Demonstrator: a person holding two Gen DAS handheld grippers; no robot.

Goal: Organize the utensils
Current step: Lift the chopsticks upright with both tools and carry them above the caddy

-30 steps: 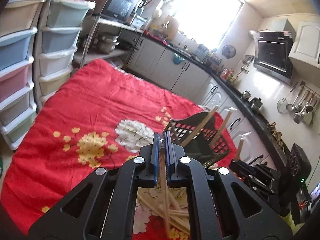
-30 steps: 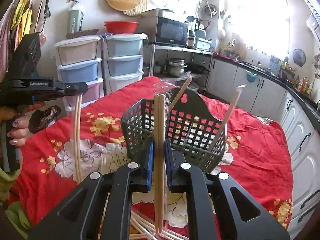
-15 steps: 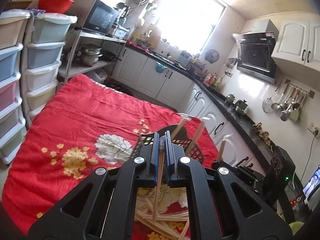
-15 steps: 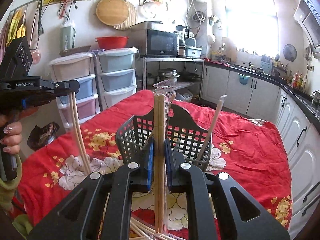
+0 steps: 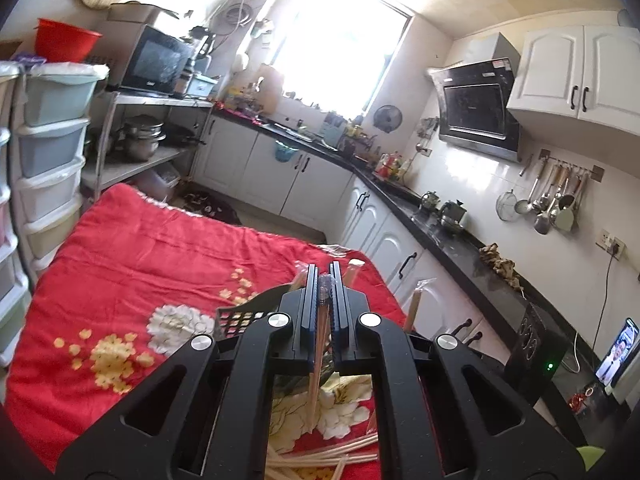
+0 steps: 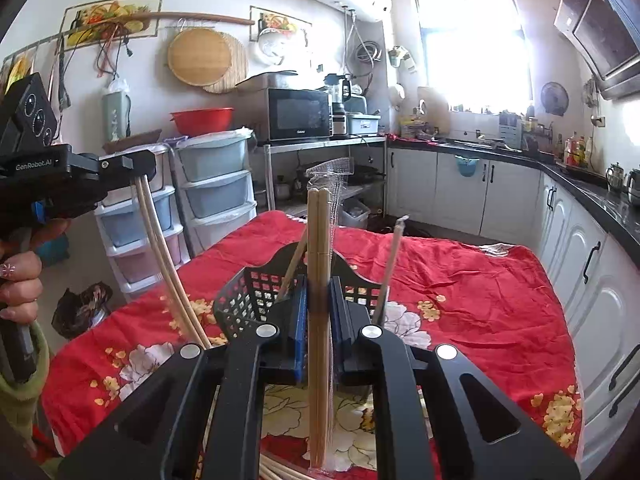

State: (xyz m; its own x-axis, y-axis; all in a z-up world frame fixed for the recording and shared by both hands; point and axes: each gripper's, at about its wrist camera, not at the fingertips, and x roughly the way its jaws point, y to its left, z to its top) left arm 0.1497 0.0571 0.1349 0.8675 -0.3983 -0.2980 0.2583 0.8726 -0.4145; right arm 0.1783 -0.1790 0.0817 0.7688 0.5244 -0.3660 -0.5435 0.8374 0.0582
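Jaws of both the left gripper (image 5: 324, 312) and right gripper (image 6: 319, 308) are clenched on wrapped chopstick pairs (image 6: 319, 264) above the black basket (image 6: 256, 296), which holds a few, while a loose pile (image 5: 320, 458) waits on the red-clothed table (image 5: 140, 256).

Home kitchen, microwave (image 6: 299, 114), range hood (image 5: 474, 114) (hanging ladles (image 5: 548, 200))

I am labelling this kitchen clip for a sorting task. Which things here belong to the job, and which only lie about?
Belong to the job:
- wrapped wooden chopstick pair in right gripper
- chopstick pair in left gripper
- black plastic mesh basket
- loose chopsticks on the cloth

Only lying about:
- black microwave
- red plastic basin
- pastel drawer towers
- hanging ladles
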